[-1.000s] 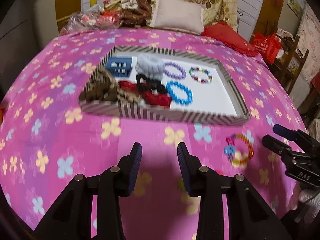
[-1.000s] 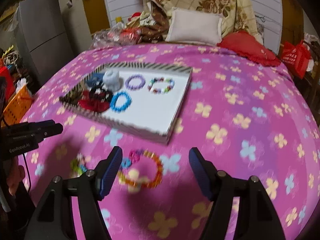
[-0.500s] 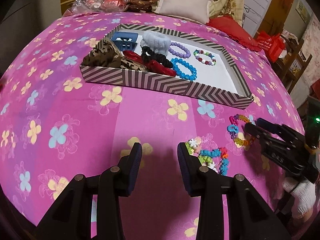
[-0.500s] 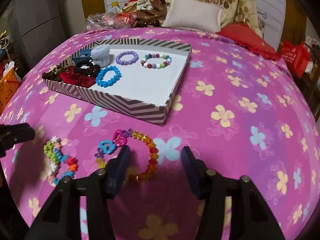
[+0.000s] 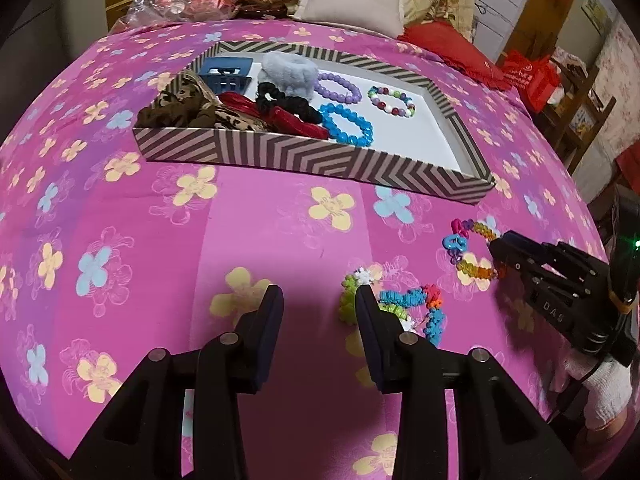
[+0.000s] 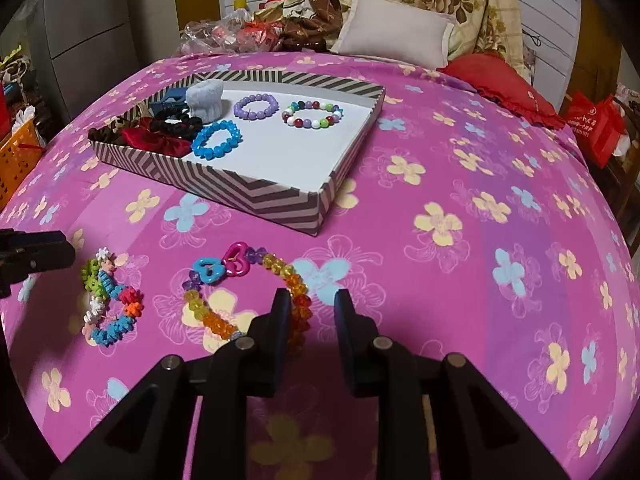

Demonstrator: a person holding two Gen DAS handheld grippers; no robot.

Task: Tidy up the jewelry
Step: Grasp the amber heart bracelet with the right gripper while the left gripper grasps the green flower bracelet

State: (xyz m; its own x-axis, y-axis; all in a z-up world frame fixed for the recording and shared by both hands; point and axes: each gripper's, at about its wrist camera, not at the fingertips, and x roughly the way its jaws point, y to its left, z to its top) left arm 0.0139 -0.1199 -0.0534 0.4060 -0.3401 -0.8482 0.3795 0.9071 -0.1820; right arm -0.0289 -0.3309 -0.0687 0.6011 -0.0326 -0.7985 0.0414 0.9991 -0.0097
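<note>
A striped box tray (image 5: 312,160) (image 6: 256,196) on the pink flowered bedspread holds scrunchies, a blue clip and three bead bracelets: blue (image 6: 218,144), purple (image 6: 256,105) and mixed (image 6: 312,114). Two bracelets lie on the spread in front of it: a rainbow bead one with heart charms (image 6: 244,292) (image 5: 470,252) and a flower bead one (image 6: 108,300) (image 5: 400,304). My right gripper (image 6: 310,300) is open, its jaws narrowed, astride the rainbow bracelet's right side. My left gripper (image 5: 318,300) is open, its right finger touching the flower bracelet's left edge.
Pillows (image 6: 394,34) and piled fabric lie at the bed's far end. A red bag (image 6: 596,124) and wooden furniture stand to the right, an orange basket (image 6: 18,156) to the left. The bedspread slopes away at its edges.
Both grippers have lowered toward the spread. My right gripper's jaws have narrowed around the rainbow bracelet's edge. My left gripper came closer to the flower bracelet.
</note>
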